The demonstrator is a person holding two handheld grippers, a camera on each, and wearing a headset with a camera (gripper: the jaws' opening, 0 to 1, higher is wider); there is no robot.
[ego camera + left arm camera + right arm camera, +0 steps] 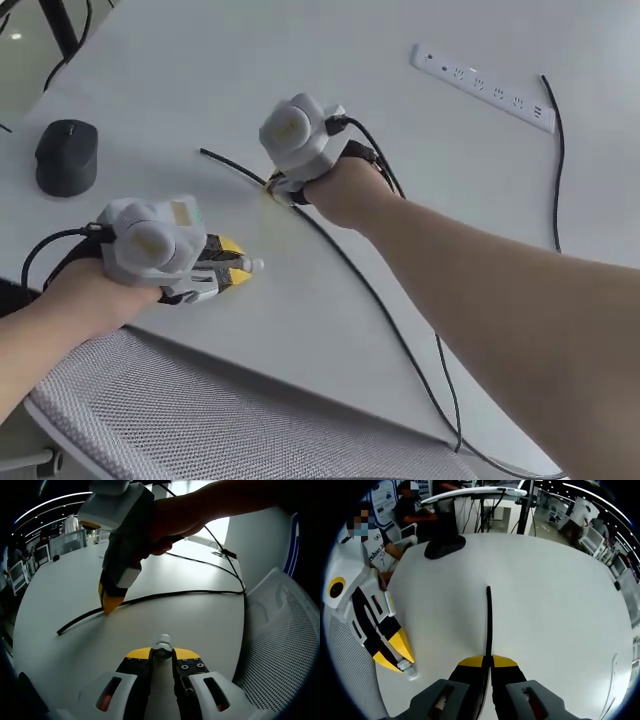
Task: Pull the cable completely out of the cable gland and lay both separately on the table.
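Left gripper view shows the left claw (pixel 162 655) closed on the cable gland (pixel 162 644), free of the cable (pixel 165 596), which lies on the table (pixel 65 595) pinched in the right claw (pixel 488 660). Pulling looks finished; next, both claws should set down and release, pieces apart.
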